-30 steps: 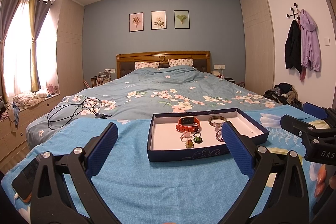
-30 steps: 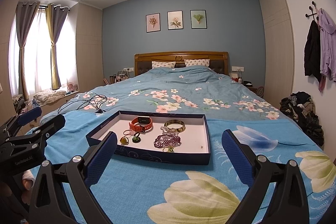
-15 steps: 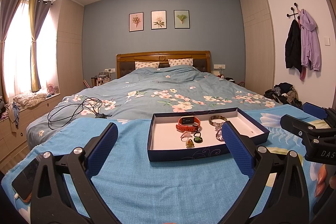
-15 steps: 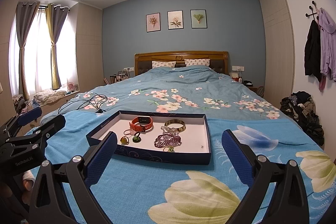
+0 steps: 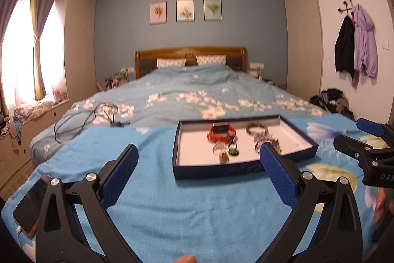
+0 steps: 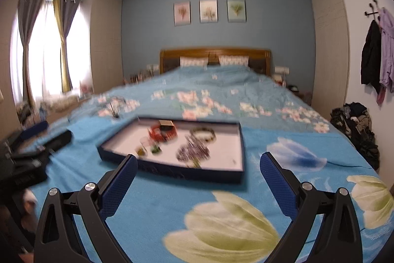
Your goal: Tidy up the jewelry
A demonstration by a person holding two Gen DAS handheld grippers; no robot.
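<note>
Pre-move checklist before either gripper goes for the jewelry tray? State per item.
1. Left gripper jaws wide apart, nothing held: ok.
2. Right gripper jaws wide apart, nothing held: ok.
3. Tray flat on the blanket, ahead of both grippers: ok.
4. Pieces all inside the tray: orange band, gold bangle, purple beads, small rings: ok.
5. Beads separate from the bangle: cannot tell, frames blurred.
6. Phone lies beside the left gripper, outside the approach line: ok.
</note>
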